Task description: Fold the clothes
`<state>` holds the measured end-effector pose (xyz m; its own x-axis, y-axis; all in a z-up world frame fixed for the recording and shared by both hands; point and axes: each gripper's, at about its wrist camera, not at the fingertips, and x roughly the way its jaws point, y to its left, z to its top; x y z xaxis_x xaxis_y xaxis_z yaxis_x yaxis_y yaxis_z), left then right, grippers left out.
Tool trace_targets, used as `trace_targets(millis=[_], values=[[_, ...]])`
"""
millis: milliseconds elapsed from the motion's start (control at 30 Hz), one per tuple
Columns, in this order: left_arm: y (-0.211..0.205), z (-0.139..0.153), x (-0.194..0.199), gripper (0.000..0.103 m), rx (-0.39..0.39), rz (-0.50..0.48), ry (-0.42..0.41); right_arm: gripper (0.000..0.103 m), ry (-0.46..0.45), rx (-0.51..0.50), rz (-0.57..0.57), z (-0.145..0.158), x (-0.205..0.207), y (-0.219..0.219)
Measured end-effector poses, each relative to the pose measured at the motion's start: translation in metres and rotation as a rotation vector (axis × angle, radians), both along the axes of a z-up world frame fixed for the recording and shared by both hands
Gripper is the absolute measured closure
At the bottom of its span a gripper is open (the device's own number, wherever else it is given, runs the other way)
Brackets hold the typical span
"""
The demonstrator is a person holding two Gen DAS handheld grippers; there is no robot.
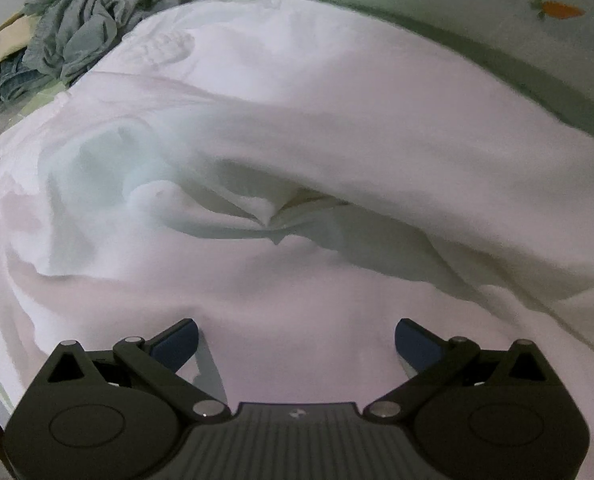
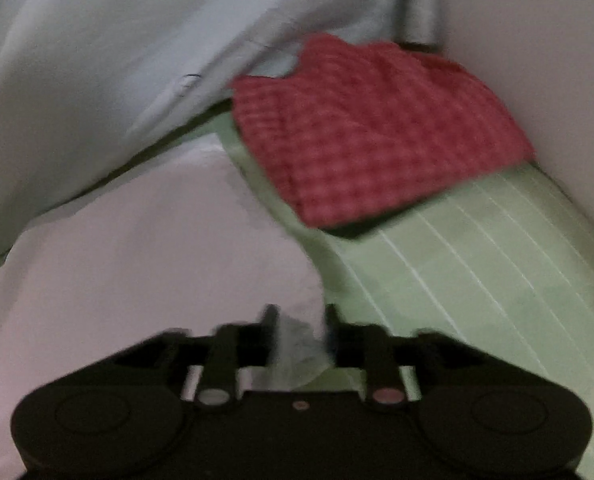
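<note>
The large white cloth garment [image 1: 297, 128] lies spread and rumpled across the pale green sheet with thin white grid lines [image 2: 477, 280]. Its surface is soft and matte, thrown into broad swells, with a deep crease that pinches to a point near the middle and a faint ribbed or embossed patch towards its far left part.

The left gripper [image 1: 296, 340] hangs over the near part of the white cloth, its black linkage arms splayed and its dark blue pads [image 1: 177, 344] standing far apart with nothing pinched between them.

Only the left wrist view shows the crumpled grey-blue fabric heap [image 1: 97, 20] at the far left, with a bit of denim and yellowish cloth beside it, and a small orange carrot print [image 1: 561, 10] on the far bedding.

Only the right wrist view, which is blurred, shows a folded red checked cloth [image 2: 377, 132] resting on the green sheet beyond the white garment's edge [image 2: 137, 260]. The right gripper [image 2: 300, 332] has its fingers drawn fairly near together at that edge, with a strip of white fabric between them; whether they pinch it I cannot tell.
</note>
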<state>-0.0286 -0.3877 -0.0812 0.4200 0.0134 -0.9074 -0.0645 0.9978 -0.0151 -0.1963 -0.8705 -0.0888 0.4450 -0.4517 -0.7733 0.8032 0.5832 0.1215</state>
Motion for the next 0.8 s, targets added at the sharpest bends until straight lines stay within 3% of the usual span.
trace_targets(millis=[67,133,267,367,400,433,467,500,567,633,800], values=[[0.003,0.01,-0.01,0.0,-0.007,-0.017,-0.04,0.041,-0.017,0.012,-0.009,0.001,-0.016,0.009],[0.006,0.019,-0.021,0.0,-0.007,-0.03,-0.075,0.03,-0.055,0.055,0.003,-0.002,-0.037,0.022],[0.012,0.029,-0.042,0.0,-0.027,-0.059,-0.116,0.028,-0.037,0.09,0.071,-0.015,-0.061,0.058],[0.012,0.035,-0.057,0.0,-0.034,-0.075,-0.124,0.028,0.03,0.02,0.154,-0.019,-0.062,0.079],[0.012,0.036,-0.061,0.0,-0.033,-0.083,-0.124,0.03,0.055,-0.008,0.182,-0.02,-0.061,0.086],[0.011,0.036,-0.065,0.0,-0.032,-0.09,-0.123,0.042,0.079,-0.035,0.211,-0.021,-0.06,0.093],[0.011,0.037,-0.069,0.0,-0.031,-0.098,-0.123,0.069,0.082,-0.048,0.241,-0.02,-0.061,0.097],[0.01,0.038,-0.073,0.0,-0.03,-0.105,-0.123,0.082,0.08,-0.039,0.254,-0.017,-0.061,0.098],[0.01,0.039,-0.079,0.0,-0.024,-0.118,-0.129,0.092,0.078,-0.027,0.26,-0.015,-0.064,0.096],[0.009,0.041,-0.086,0.0,-0.018,-0.129,-0.14,0.096,0.082,-0.041,0.256,-0.013,-0.071,0.095],[0.018,0.042,-0.104,0.0,-0.014,-0.12,-0.158,0.103,0.195,-0.149,0.078,-0.012,-0.104,0.072]])
